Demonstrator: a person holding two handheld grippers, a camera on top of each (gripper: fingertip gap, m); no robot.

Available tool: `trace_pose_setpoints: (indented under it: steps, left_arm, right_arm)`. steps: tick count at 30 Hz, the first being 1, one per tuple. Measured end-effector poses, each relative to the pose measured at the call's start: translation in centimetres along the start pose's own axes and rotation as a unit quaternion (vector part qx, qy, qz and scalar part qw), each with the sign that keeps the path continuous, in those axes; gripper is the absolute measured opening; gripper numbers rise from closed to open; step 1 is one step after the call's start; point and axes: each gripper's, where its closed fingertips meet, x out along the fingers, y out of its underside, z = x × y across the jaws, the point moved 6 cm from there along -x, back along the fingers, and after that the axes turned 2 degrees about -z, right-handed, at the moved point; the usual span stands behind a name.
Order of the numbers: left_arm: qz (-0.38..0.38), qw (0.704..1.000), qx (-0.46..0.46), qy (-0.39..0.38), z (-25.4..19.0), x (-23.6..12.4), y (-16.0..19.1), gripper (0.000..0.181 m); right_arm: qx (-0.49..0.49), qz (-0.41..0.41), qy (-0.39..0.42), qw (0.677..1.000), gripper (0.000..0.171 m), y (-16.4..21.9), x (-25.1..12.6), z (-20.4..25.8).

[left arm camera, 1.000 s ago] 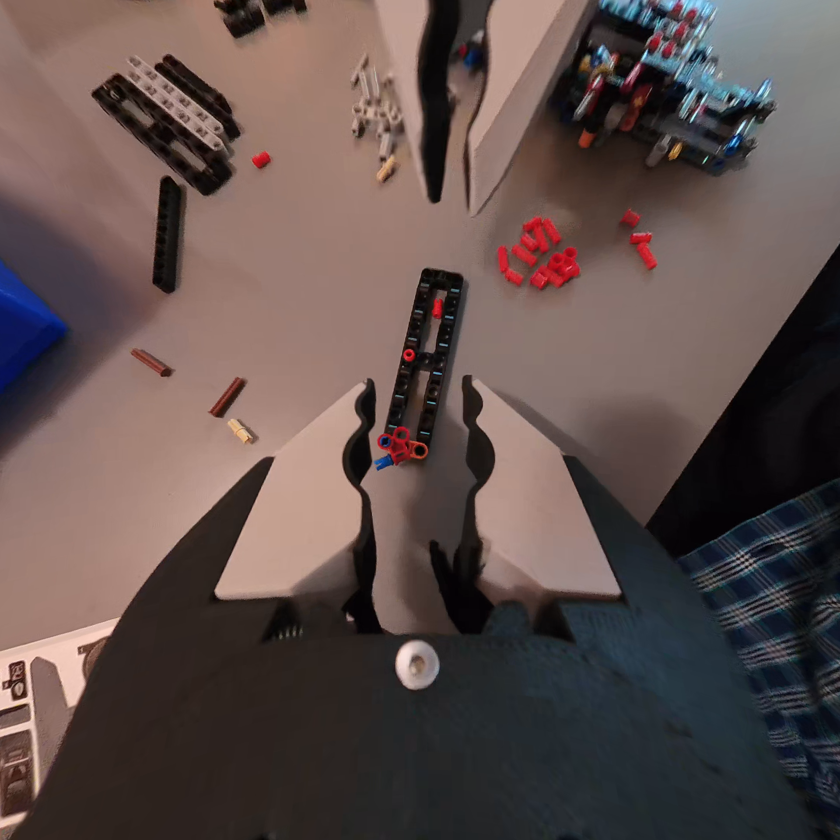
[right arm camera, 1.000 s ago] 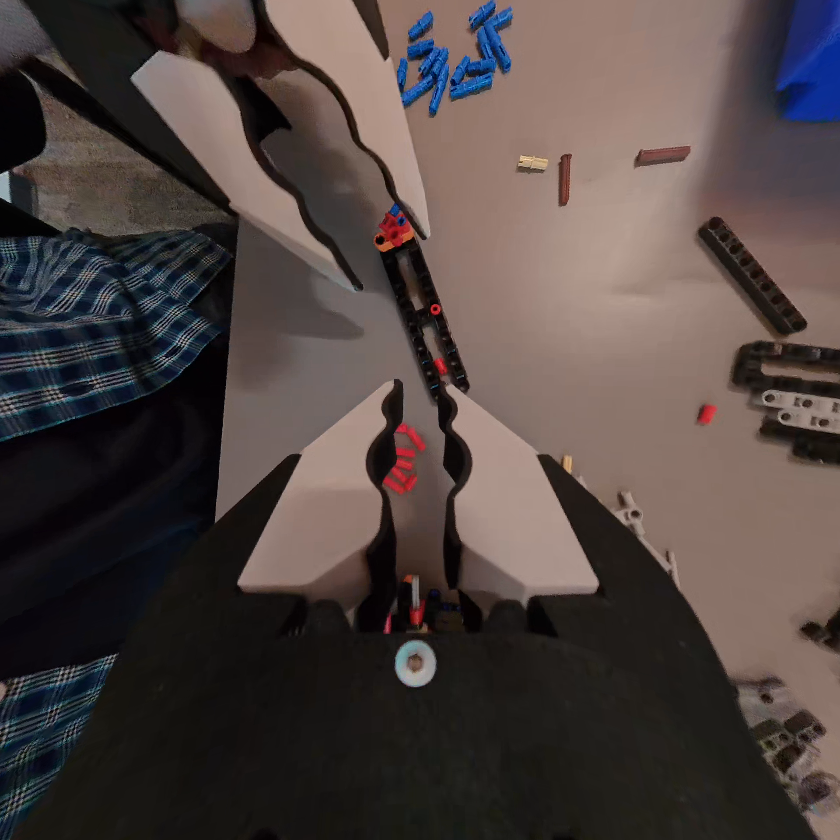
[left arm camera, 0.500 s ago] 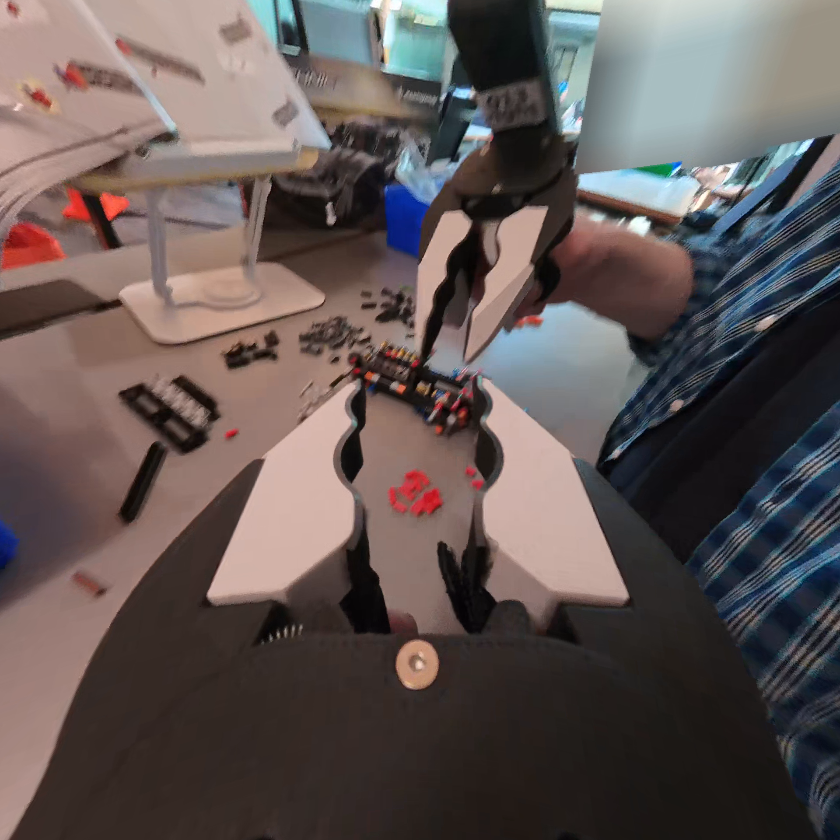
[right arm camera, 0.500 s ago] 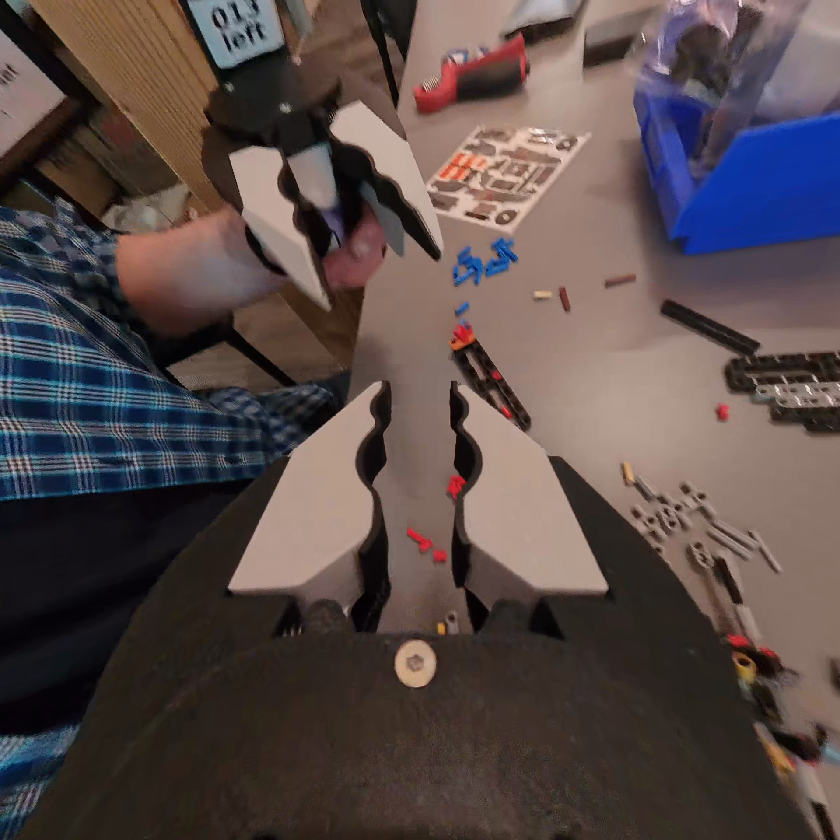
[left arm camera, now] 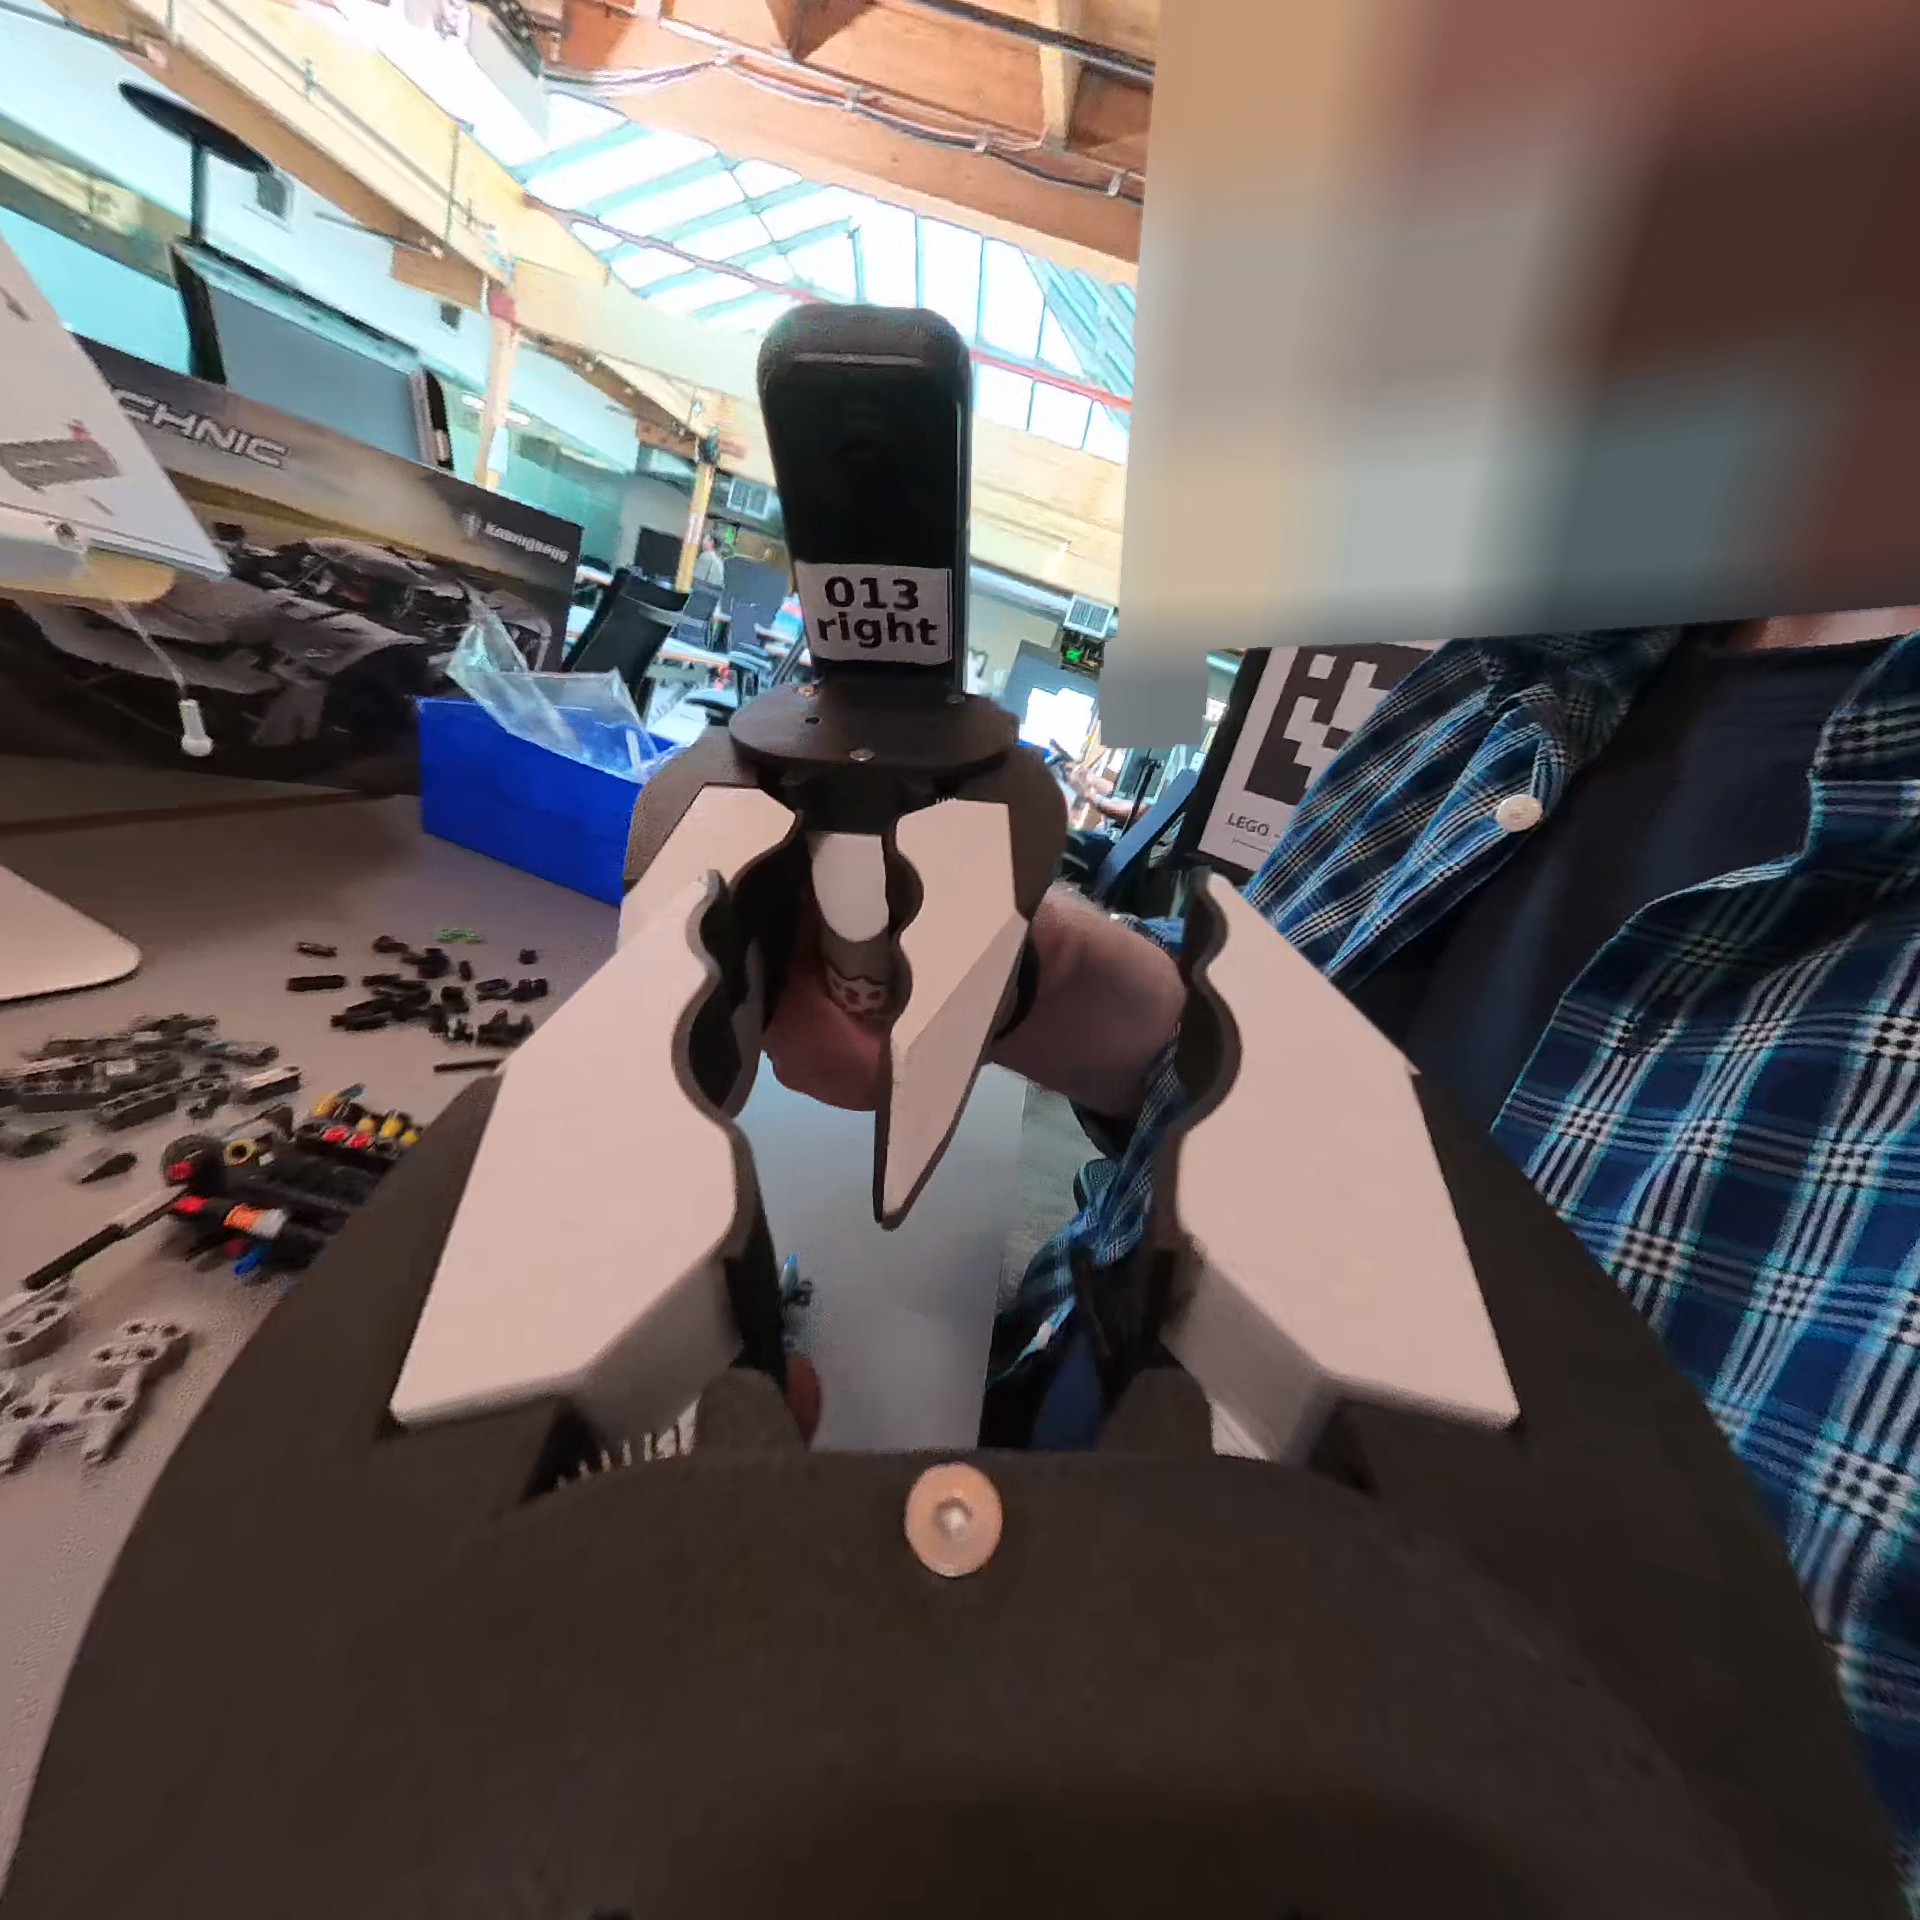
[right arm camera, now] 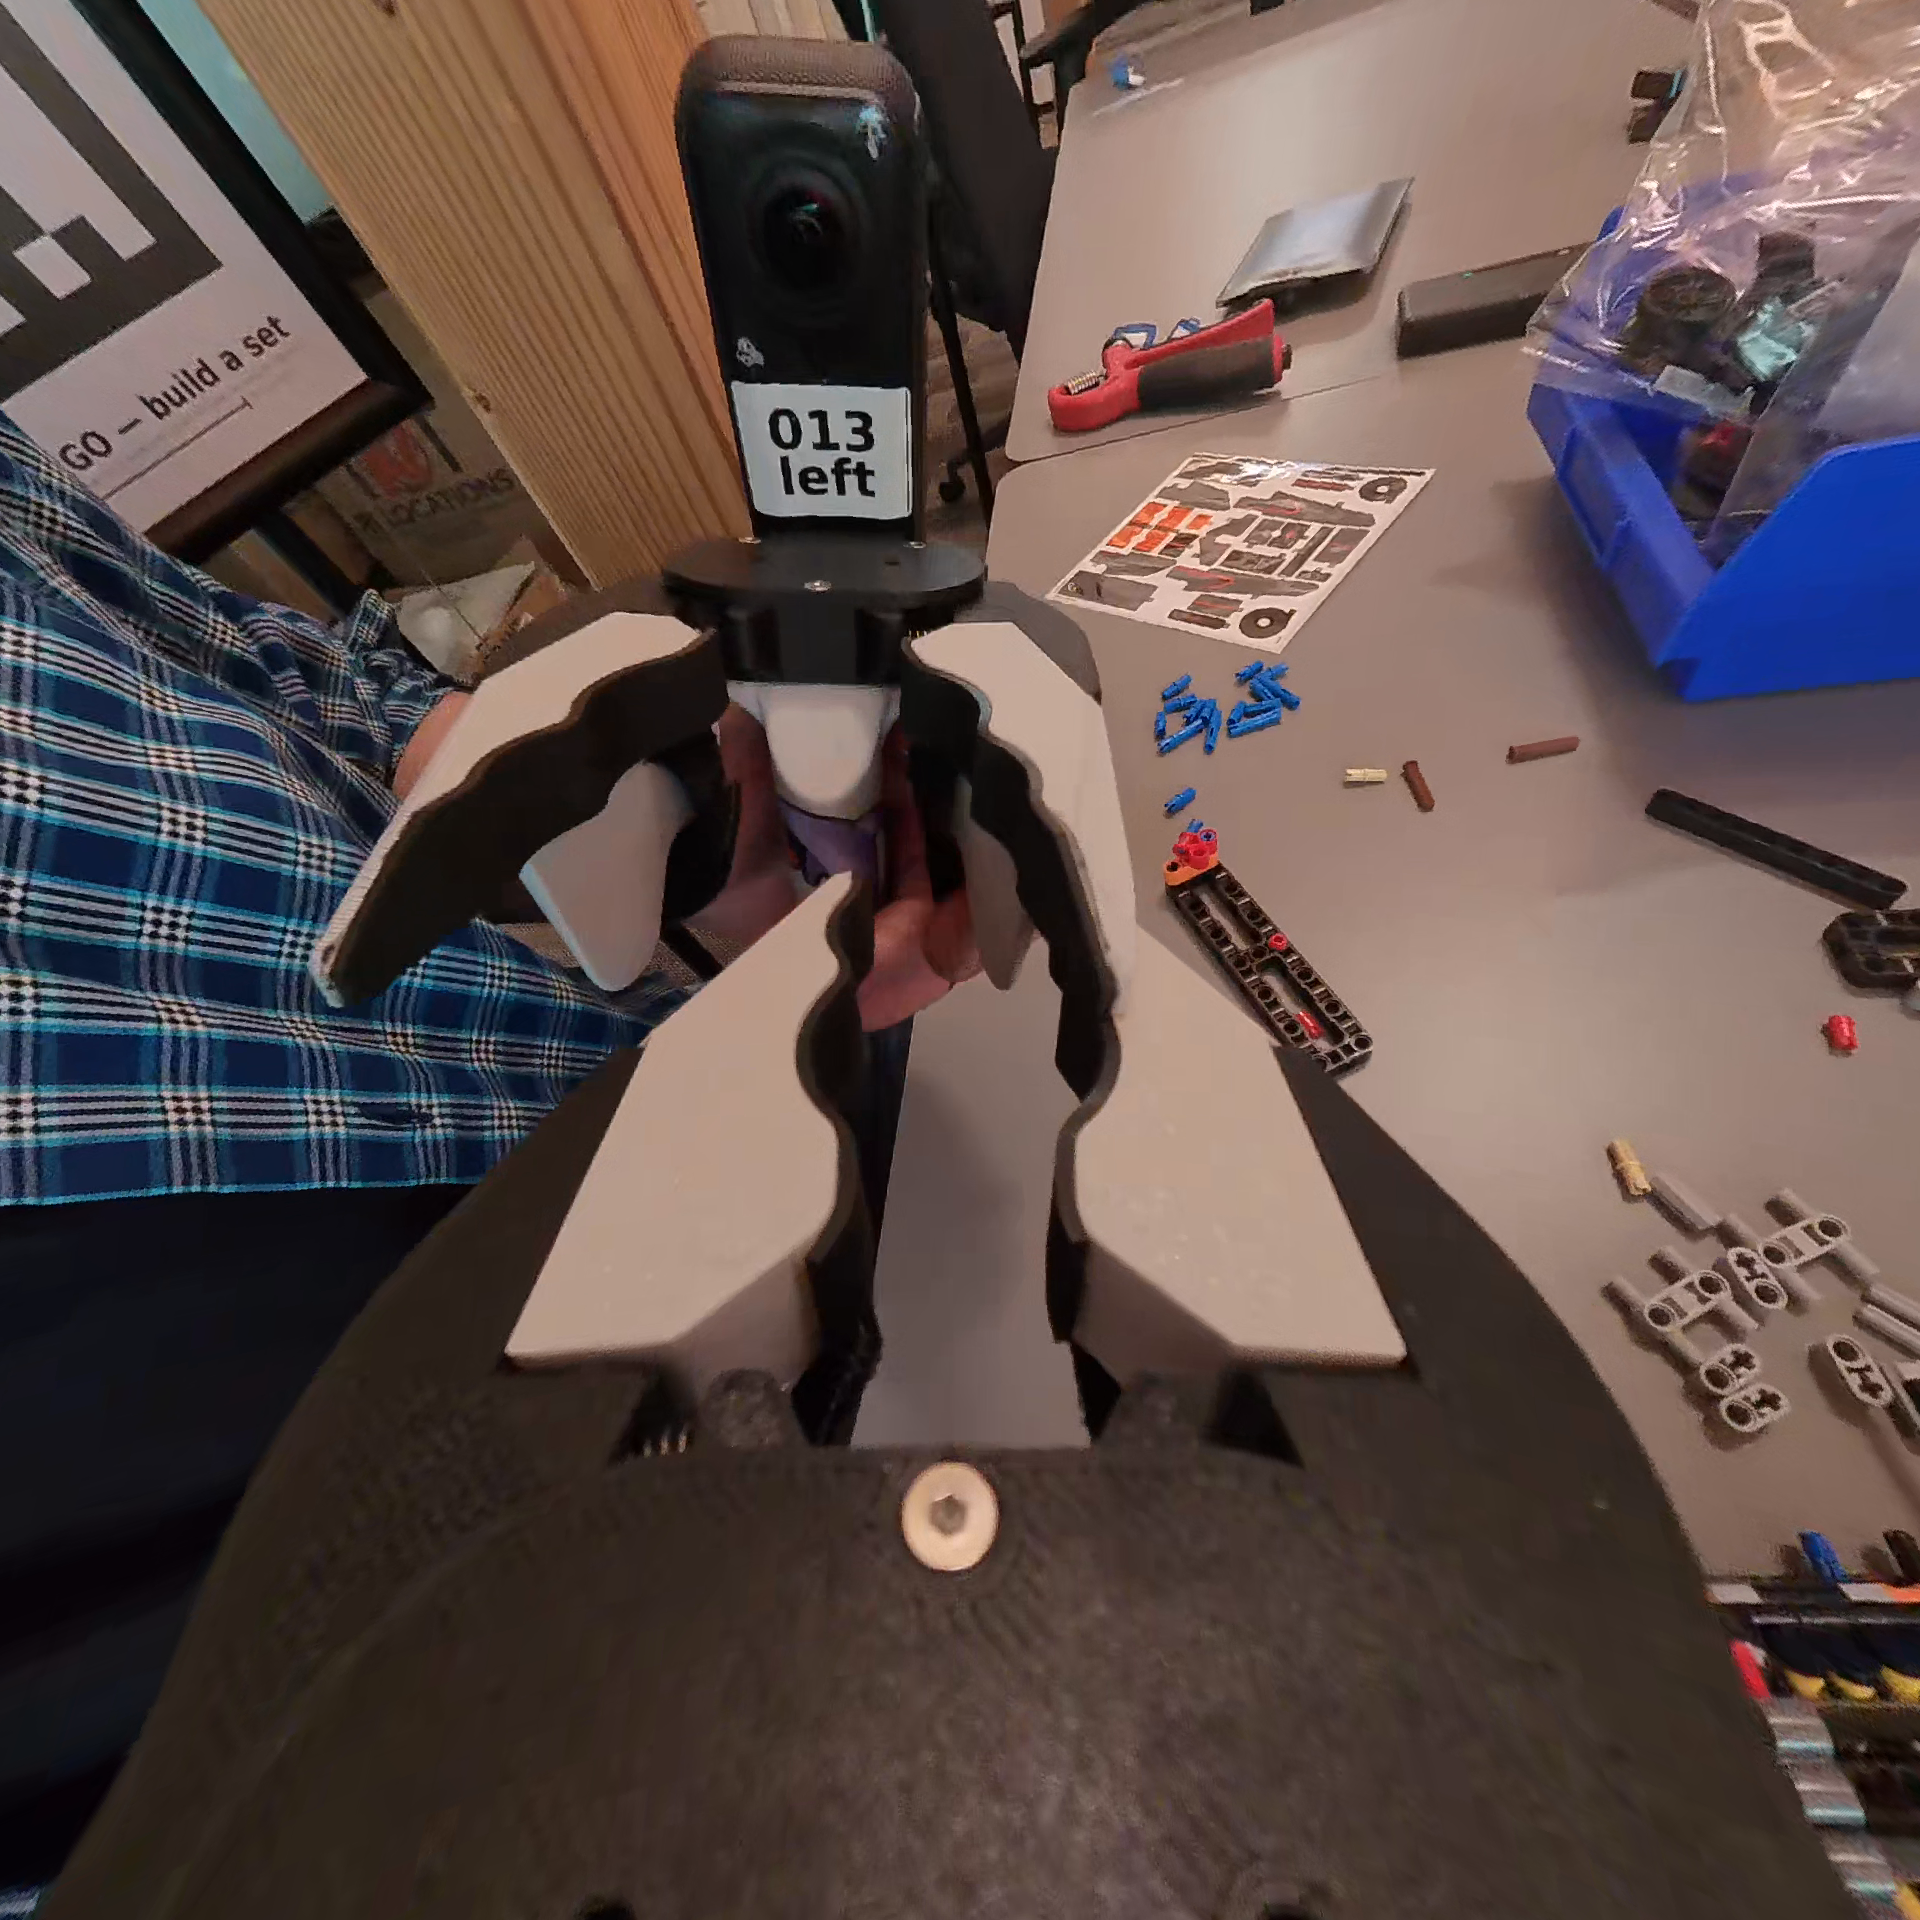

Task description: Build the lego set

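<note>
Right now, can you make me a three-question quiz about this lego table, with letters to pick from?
1. Where is the sticker sheet?
A. inside the blue bin
B. flat on the grey table
C. held in a gripper

2. What colour is the pile of small pins near that sheet?
A. blue
B. green
C. white

3. How is the right hand-held gripper?
A. shut on a beam
B. shut and empty
C. open and empty

Answers: 1 B, it lies flat on the table left of the blue bin. 2 A, every pin is blue. 3 C, a gap shows between its fingers, nothing inside.
</note>
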Motion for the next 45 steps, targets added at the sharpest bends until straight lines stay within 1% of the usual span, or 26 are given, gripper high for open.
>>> trace_pose_setpoints:
  steps: [5,6,8,10,12,14,16,18,20,21,23,26,31,36,40,45]
  left_arm:
    - [-0.02,0.999,-0.018,0.025,-0.5,0.7,0.5,0.074]
    - [-0.025,0.999,-0.023,0.033,-0.7,0.9,0.7,0.072]
    - [-0.036,0.998,-0.033,0.042,-1.0,1.4,1.0,0.072]
    - [-0.041,0.997,-0.047,0.054,-1.2,1.8,1.4,0.073]
    - [-0.04,0.995,-0.062,0.064,-1.3,2.0,1.6,0.072]
    - [-0.022,0.996,-0.064,0.062,-1.3,1.9,1.8,0.071]
    - [0.003,0.997,-0.051,0.054,-1.4,1.5,1.7,0.057]
    - [0.006,0.999,-0.03,0.037,-1.3,0.5,1.3,0.041]
    - [0.012,0.999,-0.007,0.041,-1.5,-0.7,0.9,0.008]
    - [0.012,0.999,0.009,0.035,-1.6,-1.2,0.7,0.0]
    - [0.017,0.999,0.042,-0.005,-1.5,-2.1,0.3,0.0]
    - [0.024,0.998,0.059,-0.029,-1.3,-3.2,-0.2,0.0]
    - [0.023,0.994,0.076,-0.078,-0.2,-4.3,-0.9,0.0]
    - [0.049,0.991,0.08,-0.099,1.2,-4.3,-0.1,0.0]
    - [0.057,0.99,0.077,-0.101,2.2,-4.1,0.8,0.0]
    - [0.093,0.988,0.069,-0.101,3.6,-3.3,2.8,0.0]
  right_arm:
    - [-0.022,0.011,0.036,0.999,0.024,0.7,-0.5,0.8]
    - [-0.028,0.015,0.045,0.999,0.025,0.9,-0.5,1.0]
    - [-0.033,0.016,0.055,0.998,0.029,1.2,-0.4,1.4]
    - [-0.037,0.025,0.062,0.997,0.029,1.7,-0.4,1.5]
    - [-0.031,0.029,0.058,0.997,0.032,2.1,-0.4,1.7]
    - [-0.025,0.031,0.059,0.997,0.032,2.4,-0.6,1.6]
    - [-0.017,0.022,0.065,0.998,0.032,2.5,-1.1,1.4]
    - [-0.01,0.01,0.074,0.997,0.032,2.4,-2.0,1.1]
    - [-0.008,0.006,0.085,0.996,0.03,2.5,-2.7,0.7]
    - [-0.007,0.004,0.09,0.996,0.029,2.6,-3.1,0.6]
    - [-0.003,0.002,0.096,0.995,0.026,2.9,-3.5,0.3]
    - [-0.005,0.0,0.103,0.995,0.016,3.4,-3.8,0.1]
    - [-0.007,-0.027,0.115,0.993,0.009,3.5,-4.6,-0.5]
    - [-0.014,-0.068,0.128,0.989,0.005,3.9,-5.7,-1.1]
    - [-0.039,-0.094,0.157,0.982,0.005,4.1,-6.8,-1.8]
    - [-0.053,-0.12,0.188,0.973,0.008,4.7,-8.3,-3.2]
